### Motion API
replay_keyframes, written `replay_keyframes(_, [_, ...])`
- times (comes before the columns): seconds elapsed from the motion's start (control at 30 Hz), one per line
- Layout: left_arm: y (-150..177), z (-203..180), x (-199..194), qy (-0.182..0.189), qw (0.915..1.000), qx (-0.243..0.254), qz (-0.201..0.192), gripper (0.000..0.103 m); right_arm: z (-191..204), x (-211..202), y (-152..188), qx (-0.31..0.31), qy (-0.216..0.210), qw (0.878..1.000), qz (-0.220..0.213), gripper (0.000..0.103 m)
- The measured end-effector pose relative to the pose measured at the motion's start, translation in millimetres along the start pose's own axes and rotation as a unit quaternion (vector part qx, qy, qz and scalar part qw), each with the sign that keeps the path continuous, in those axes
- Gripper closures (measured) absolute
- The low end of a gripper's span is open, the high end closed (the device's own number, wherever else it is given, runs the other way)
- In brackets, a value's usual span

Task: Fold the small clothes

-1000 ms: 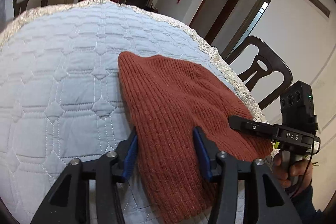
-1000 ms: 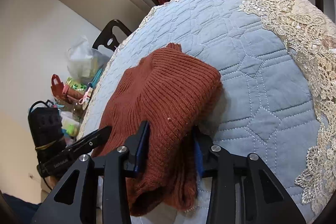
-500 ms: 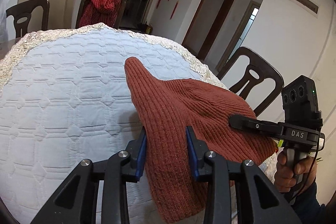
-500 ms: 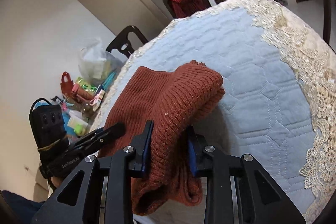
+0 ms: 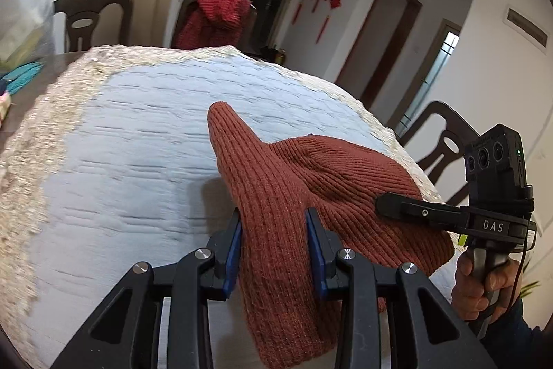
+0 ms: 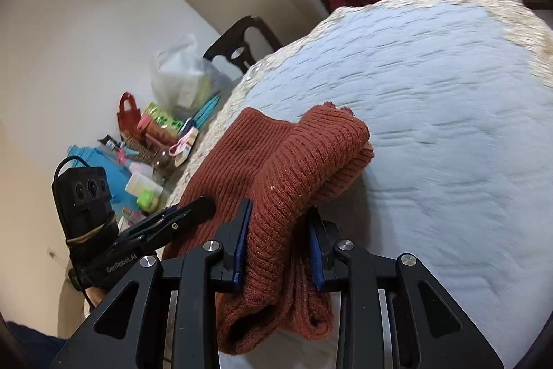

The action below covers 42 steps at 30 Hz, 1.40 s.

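A rust-red ribbed knit garment is lifted at its near edge above the pale blue quilted tablecloth. My left gripper is shut on its left part, with the blue pads pressing into a bunch of knit. My right gripper is shut on the rolled right edge of the same garment, which hangs folded below the jaws. The far corner rests on the cloth. Each view shows the other gripper's black fingers against the knit. A hand holds the right gripper's handle.
Dark wooden chairs ring the table, one draped with a red cloth. The tablecloth has a cream lace border. A plastic bag and several small colourful items lie at the table's left end.
Both grippers closed tighter on the garment's near edge and rose with it. The knit has bunched and lifted off the cloth, and more of the room shows beyond the table.
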<state>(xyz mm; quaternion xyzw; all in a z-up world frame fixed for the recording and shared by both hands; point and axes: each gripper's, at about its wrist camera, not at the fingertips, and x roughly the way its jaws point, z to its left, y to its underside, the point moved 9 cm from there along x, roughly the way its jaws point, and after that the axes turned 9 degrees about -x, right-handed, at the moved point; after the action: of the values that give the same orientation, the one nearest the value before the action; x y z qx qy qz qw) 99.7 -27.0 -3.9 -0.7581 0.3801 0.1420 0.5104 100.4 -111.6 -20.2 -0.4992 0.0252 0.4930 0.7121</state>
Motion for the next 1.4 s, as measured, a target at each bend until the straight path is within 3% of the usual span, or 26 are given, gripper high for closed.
replay_keyframes(0.37, [-50, 77, -10, -0.013, 0.9985, -0.043, -0.030, 0.067, 31, 70, -33, -0.030, -0.031, 0.999, 0.019, 0.073])
replay_keyframes(0.53, [-47, 109, 5, -0.028, 0.9972, -0.067, -0.021, 0.067, 26, 98, -37, -0.037, -0.031, 0.998, 0.027, 0.073])
replay_keyframes(0.63, [-34, 128, 13, -0.040, 0.9954, -0.087, -0.005, 0.063, 14, 117, -28, -0.021, -0.030, 0.998, 0.055, 0.071])
replay_keyframes(0.7, [-28, 130, 7, -0.035, 0.9948, -0.095, -0.008, 0.060, 8, 117, -22, -0.014, -0.029, 0.997, 0.064, 0.068])
replay_keyframes(0.83, [-33, 129, -12, -0.067, 0.9940, -0.081, -0.032, 0.060, 10, 98, -23, -0.036, -0.011, 0.998, 0.055, 0.067])
replay_keyframes(1.0, [-56, 105, -22, -0.074, 0.9942, -0.043, -0.065, 0.061, 10, 77, -53, -0.062, 0.042, 0.997, -0.003, 0.067])
replay_keyframes(1.13, [-53, 100, 8, -0.084, 0.9956, -0.023, -0.036, 0.061, 8, 97, -61, -0.099, 0.078, 0.992, 0.013, 0.069])
replay_keyframes(1.23, [-45, 112, 20, -0.096, 0.9948, -0.027, -0.024, 0.061, -9, 123, -47, -0.107, 0.101, 0.987, 0.061, 0.070])
replay_keyframes(1.4, [-39, 101, -9, -0.106, 0.9934, -0.015, -0.041, 0.061, 7, 96, -48, -0.129, 0.100, 0.986, 0.033, 0.070])
